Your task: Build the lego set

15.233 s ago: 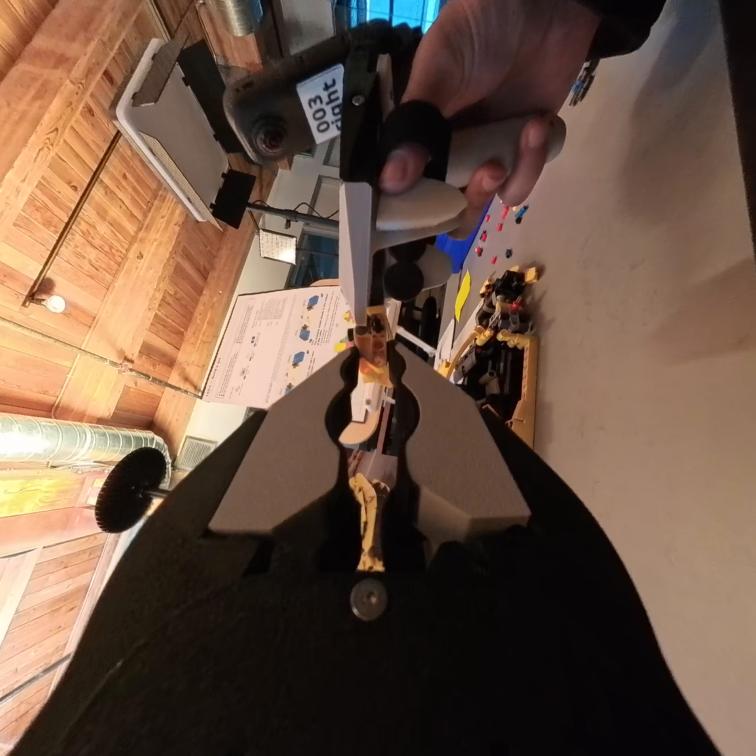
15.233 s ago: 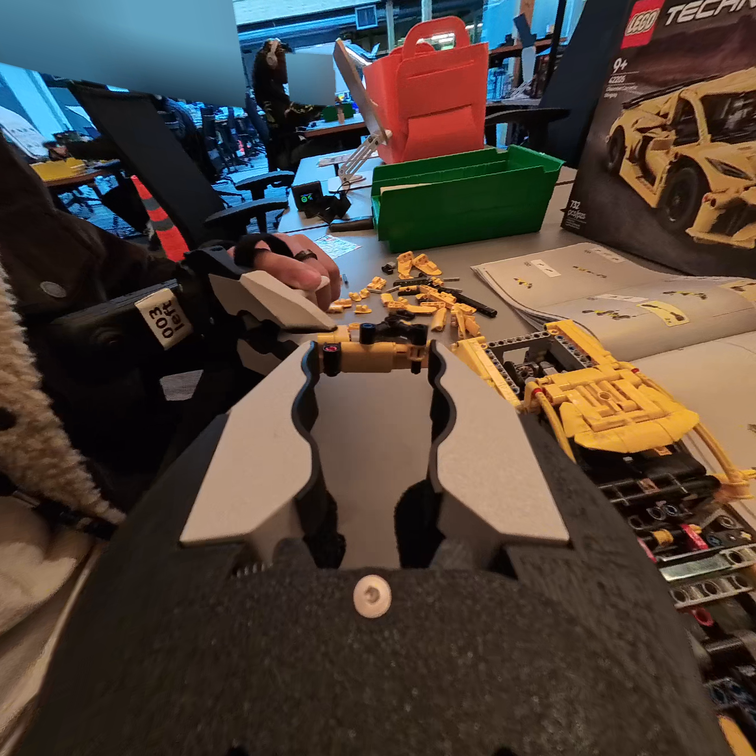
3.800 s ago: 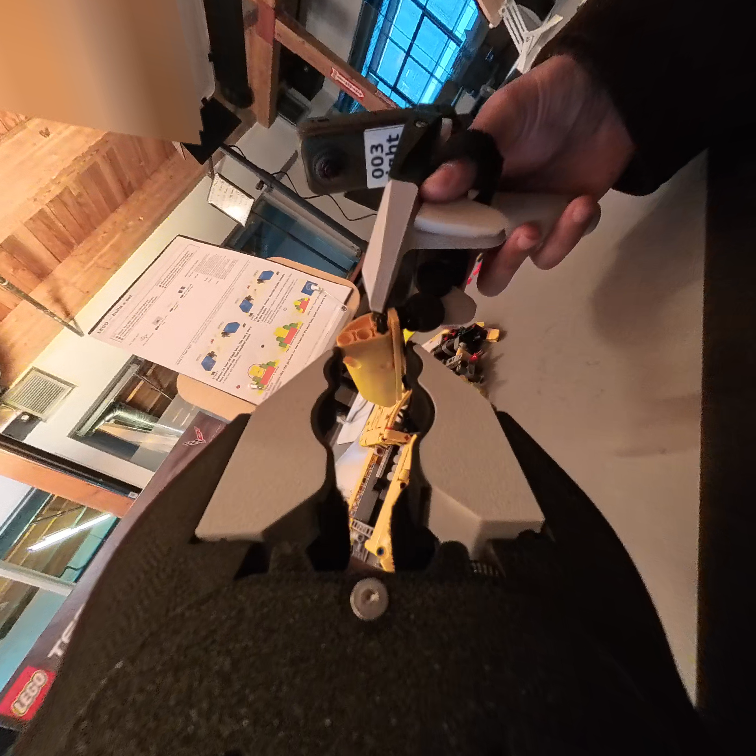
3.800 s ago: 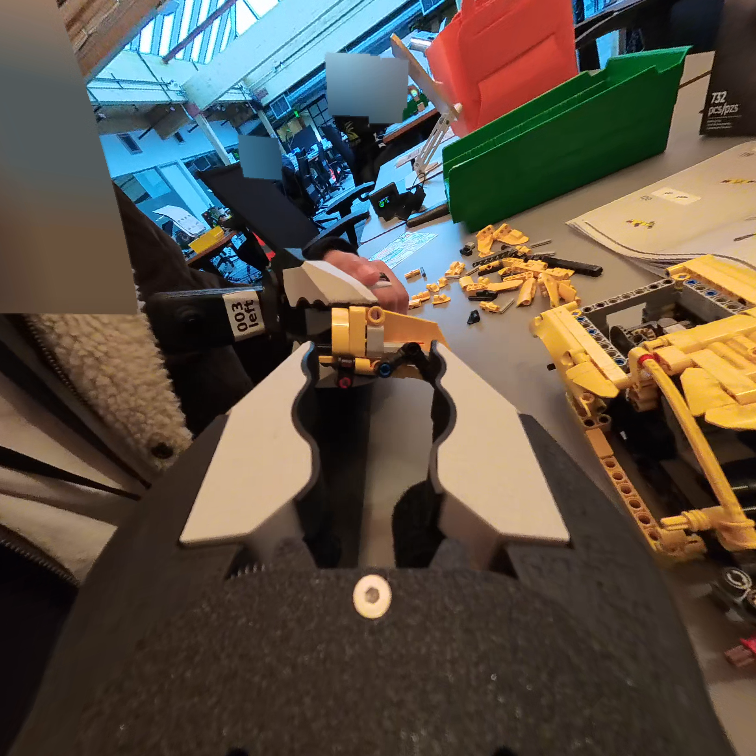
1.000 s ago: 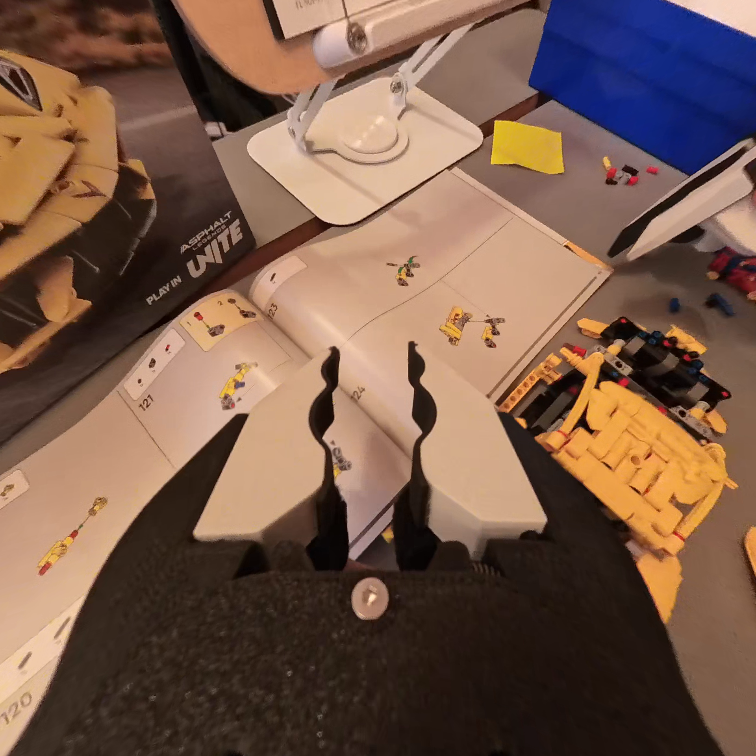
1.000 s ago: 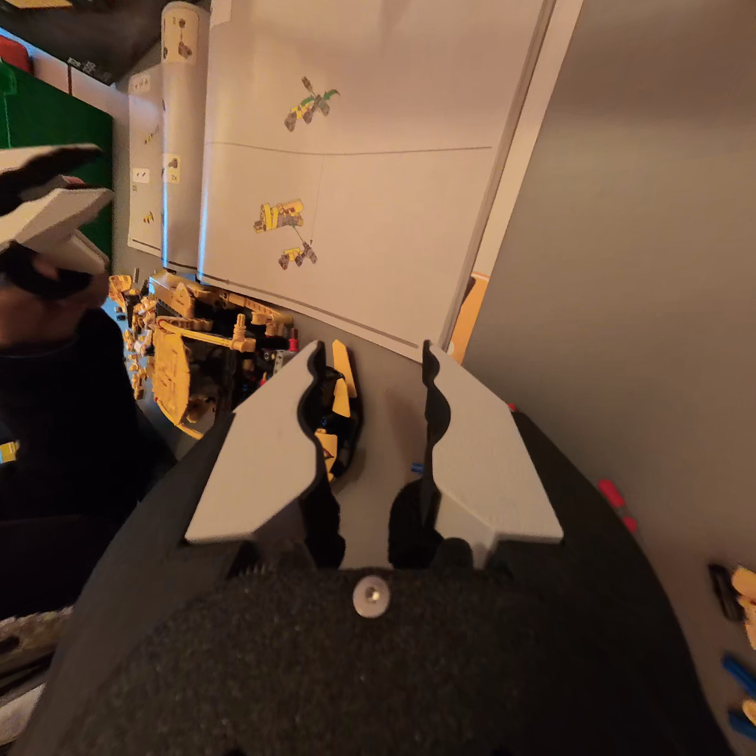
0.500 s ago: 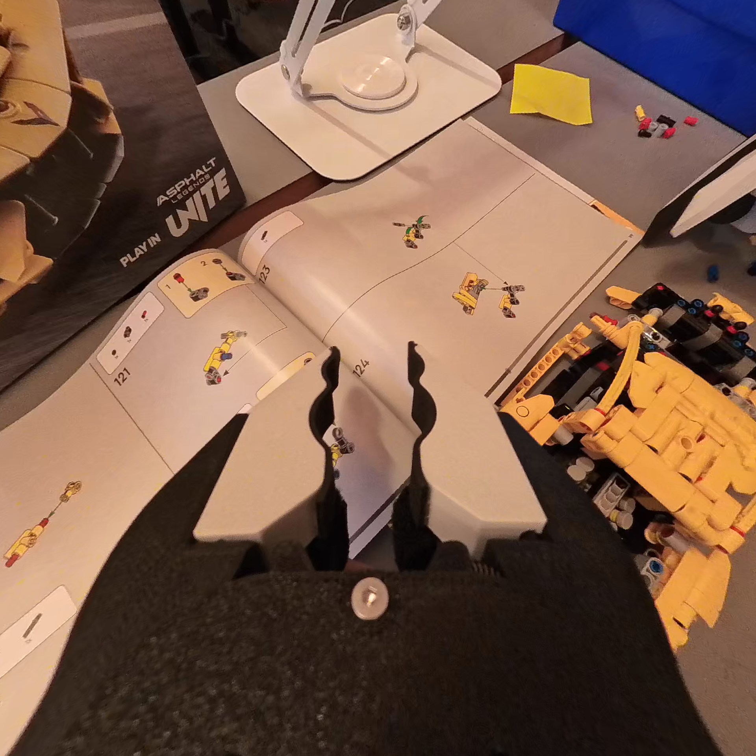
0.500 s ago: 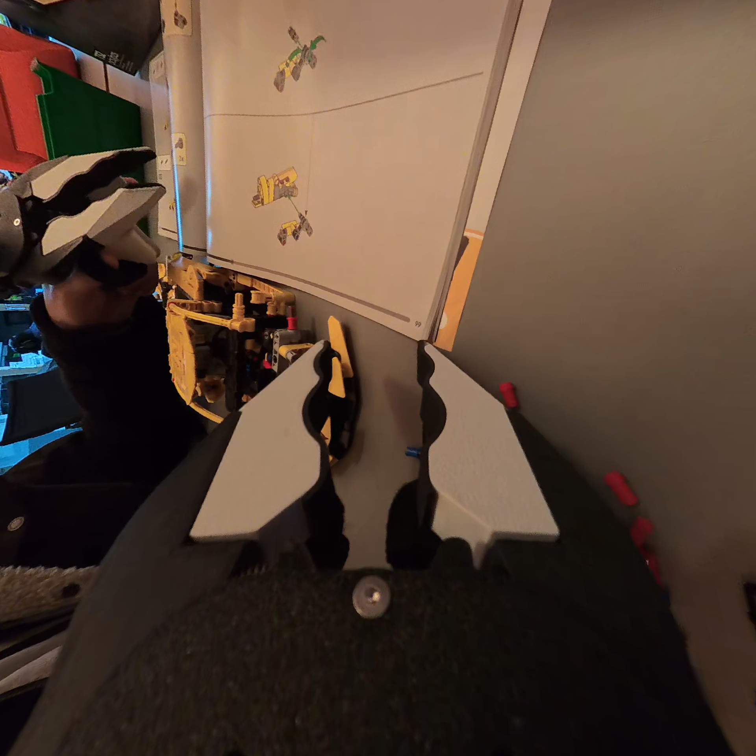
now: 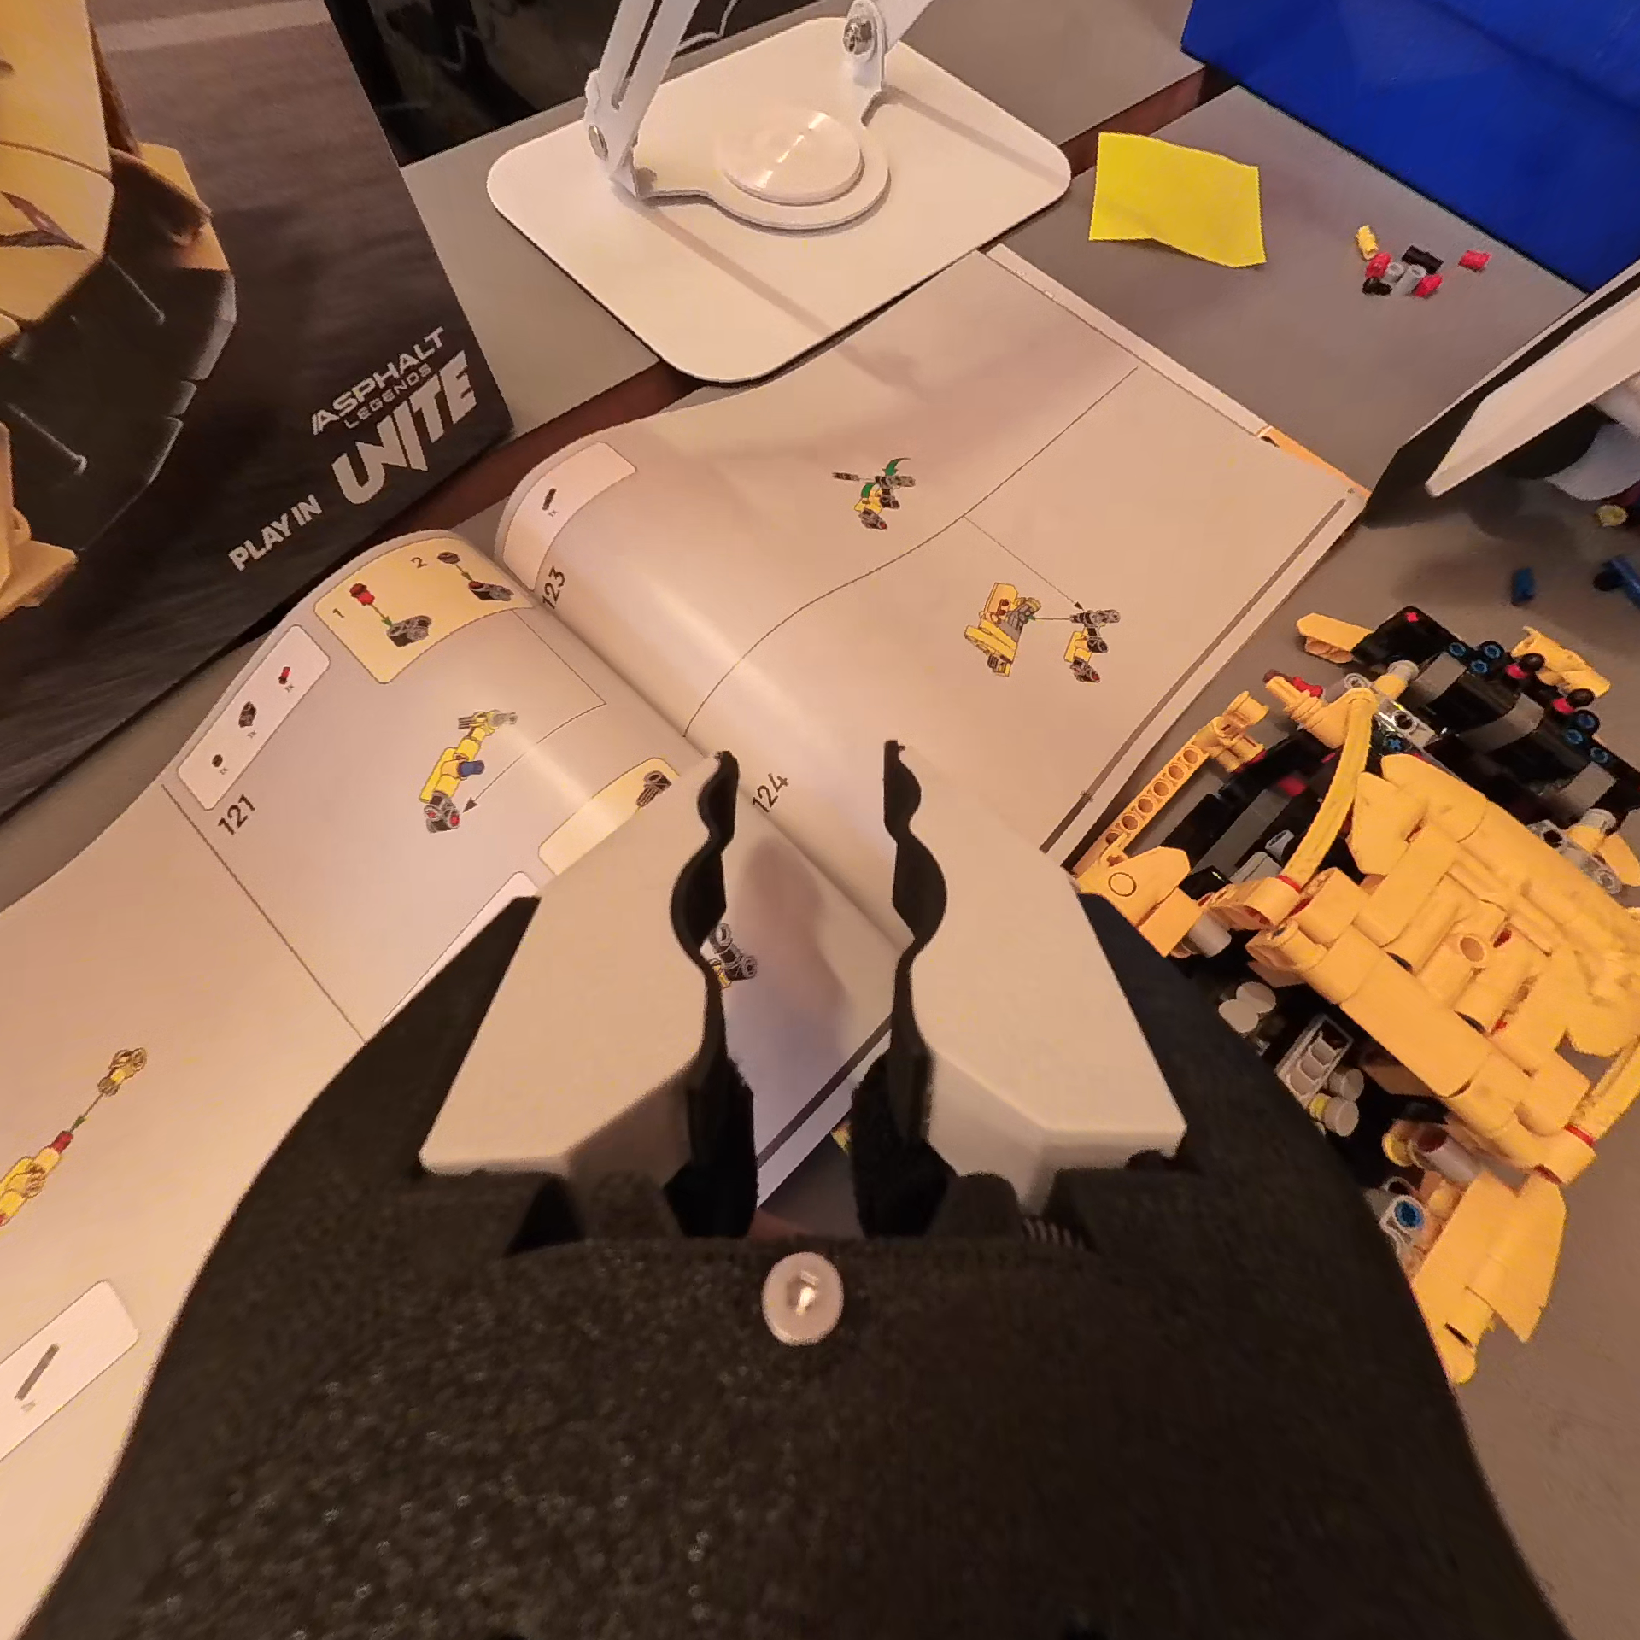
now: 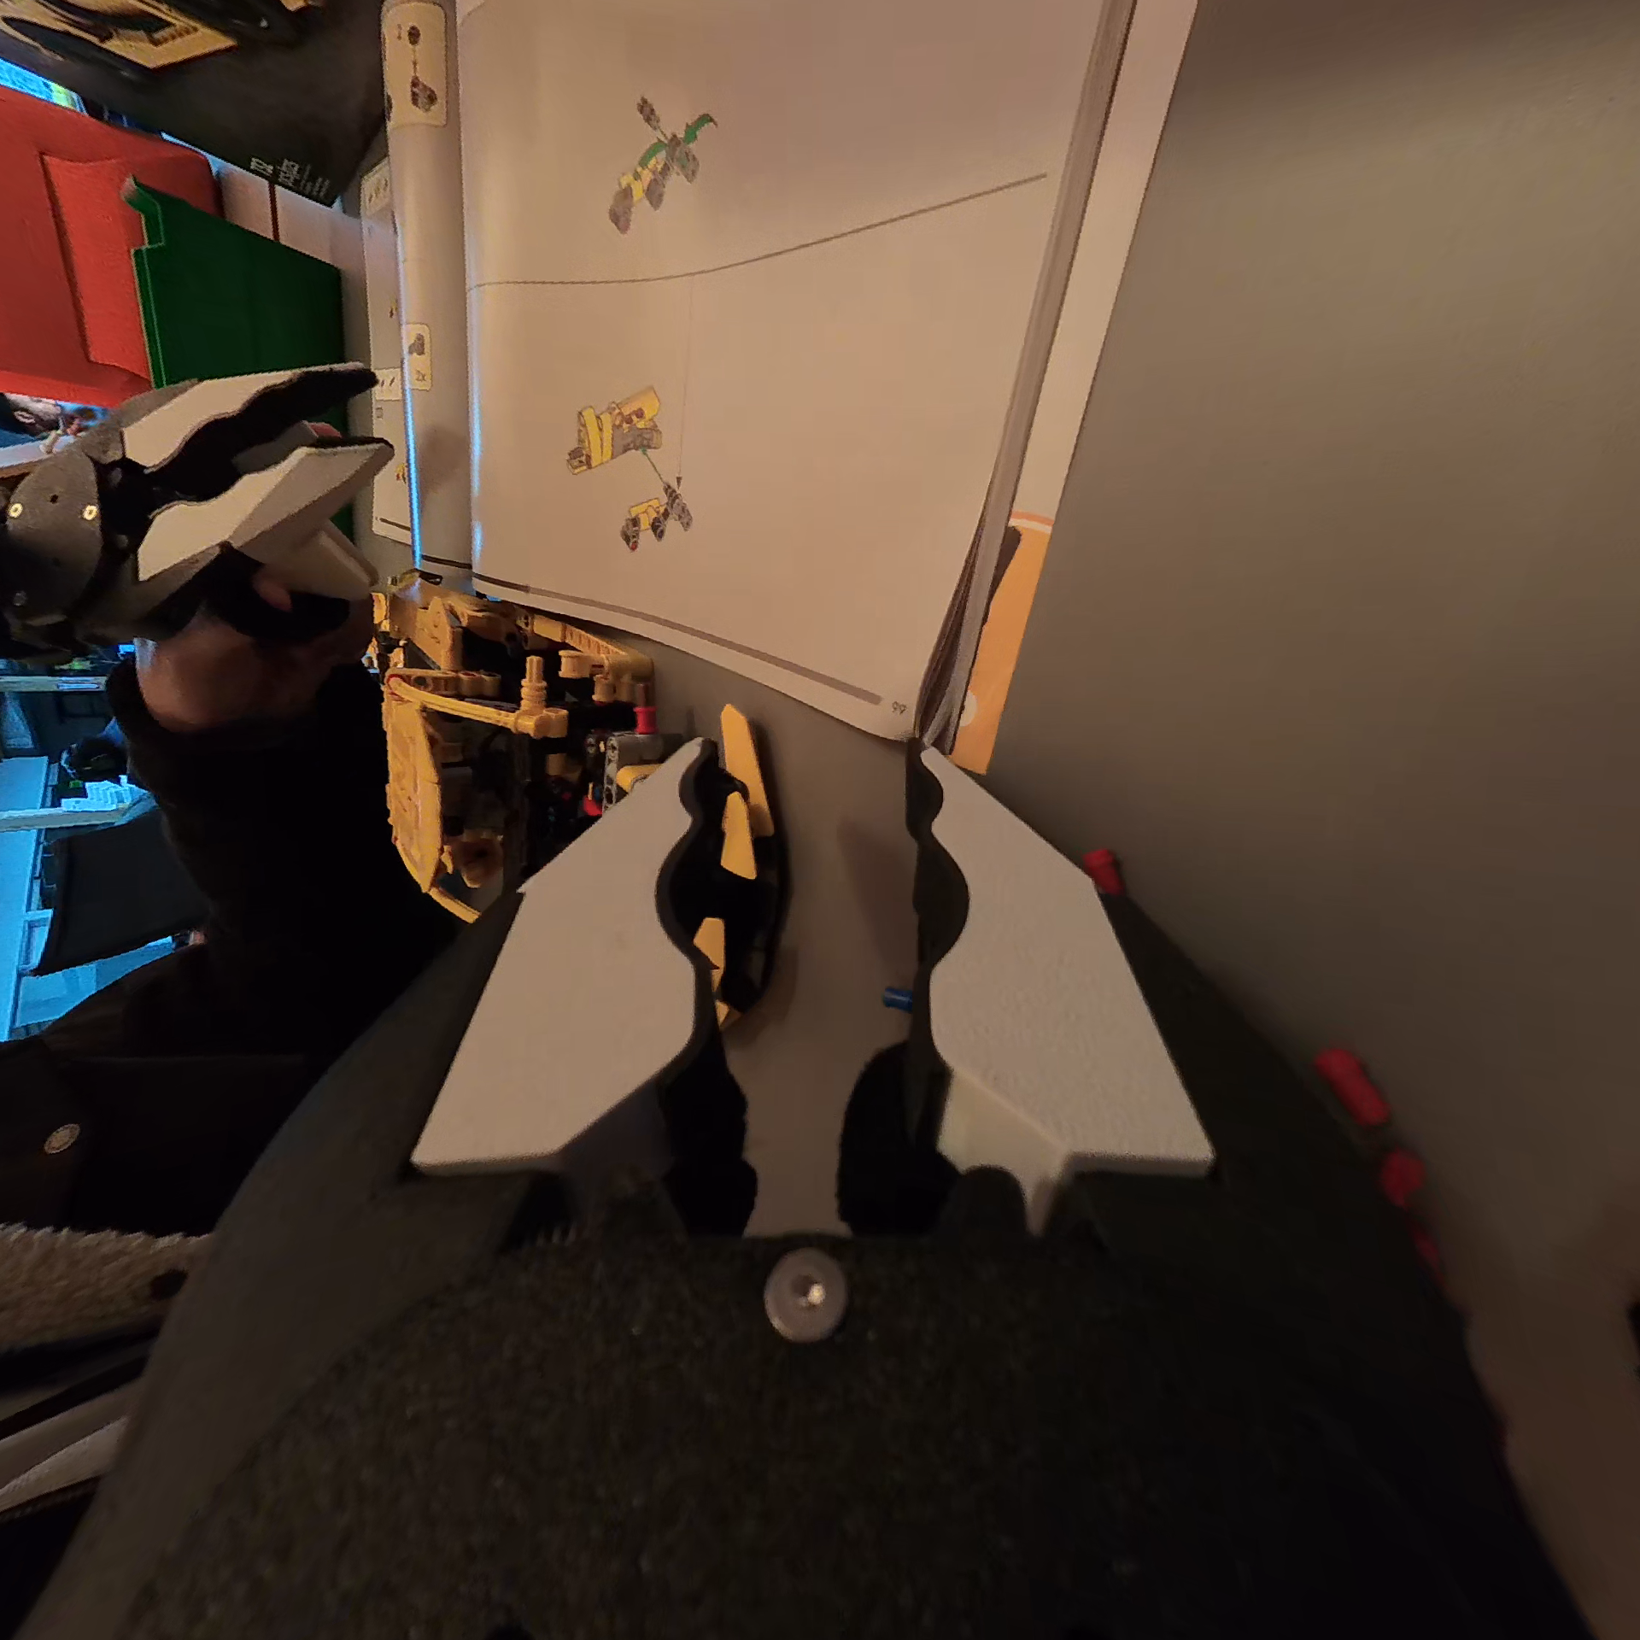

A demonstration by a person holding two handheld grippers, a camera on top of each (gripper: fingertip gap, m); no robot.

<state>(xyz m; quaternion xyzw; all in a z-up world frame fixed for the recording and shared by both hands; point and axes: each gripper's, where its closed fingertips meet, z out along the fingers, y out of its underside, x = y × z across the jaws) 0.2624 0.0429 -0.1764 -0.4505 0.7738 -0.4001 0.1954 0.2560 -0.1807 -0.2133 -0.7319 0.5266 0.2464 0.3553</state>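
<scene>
Compared with a few seconds ago, when a small yellow sub-assembly was held aloft between both tongs, nothing is gripped now: the left gripper (image 9: 806,754) is held with its jaws moderately apart and empty above the open white instruction booklet (image 9: 887,568), and the right gripper (image 10: 806,754) is likewise parted with nothing between its fingers. Just inside the right tool's left finger, a small yellow and black curved-panel sub-assembly (image 10: 741,843) is seen lying on the grey tabletop (image 10: 1331,444), so it is judged to have been set down and the booklet consulted for the next step. The half-built yellow and black car model (image 9: 1384,905) sits to the right of the left tongs, touching the booklet's edge. Ahead and to the right of the left tongs a blue plastic bin (image 9: 1420,98) is seen, its contents hidden; far left of the right tongs a green bin (image 10: 231,302) and a red carrier (image 10: 80,248) are visible, their contents also out of sight. Loose red pins (image 10: 1349,1087) lie right of the right tongs
</scene>
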